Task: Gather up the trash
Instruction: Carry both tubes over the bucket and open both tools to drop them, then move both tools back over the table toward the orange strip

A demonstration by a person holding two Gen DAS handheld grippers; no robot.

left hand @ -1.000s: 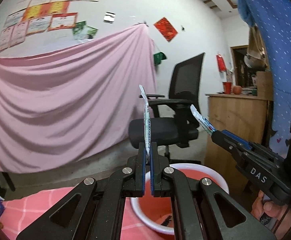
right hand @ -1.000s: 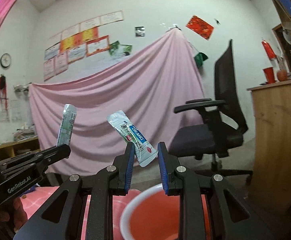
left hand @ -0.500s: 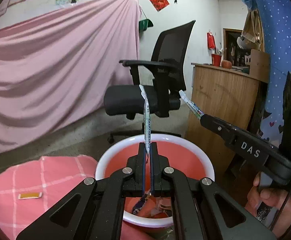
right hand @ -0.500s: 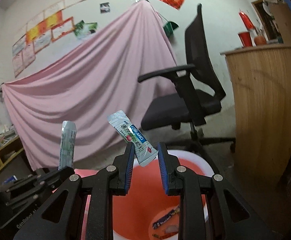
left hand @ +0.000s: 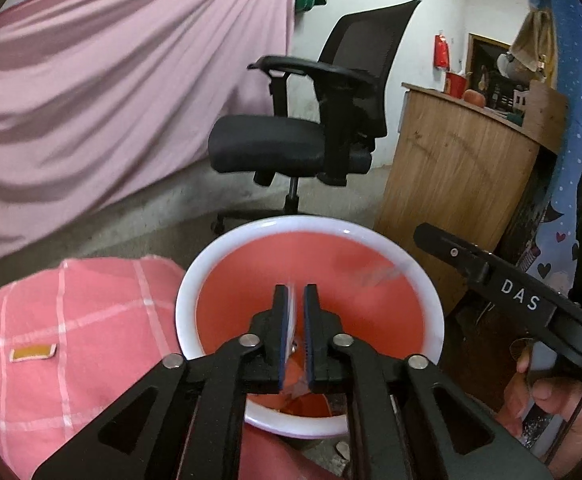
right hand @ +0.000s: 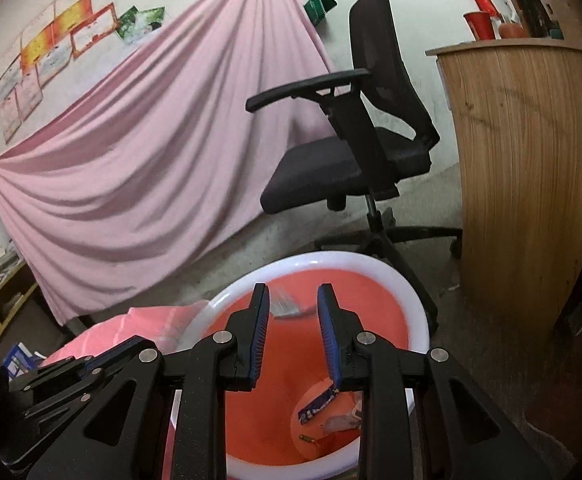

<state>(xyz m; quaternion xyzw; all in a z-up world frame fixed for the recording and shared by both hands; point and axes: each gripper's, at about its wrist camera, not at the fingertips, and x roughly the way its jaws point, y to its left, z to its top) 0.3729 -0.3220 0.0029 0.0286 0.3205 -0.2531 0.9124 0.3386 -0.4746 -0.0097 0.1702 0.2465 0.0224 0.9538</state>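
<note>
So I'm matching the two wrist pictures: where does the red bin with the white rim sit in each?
Left wrist: red bin sits low and centre, behind the left gripper, beside the pink checked cloth.
Right wrist: bin at bottom centre, under the right gripper.
Shared landmark: black office chair behind the bin.

bin (left hand: 431, 292): glossy plastic | cabinet (left hand: 451, 168): wood | drape (left hand: 91, 80): matt cloth

Bin (left hand: 189, 280) mouth open below; chair (left hand: 291, 148) and counter (left hand: 451, 168) seemingly stand beyond.
</note>
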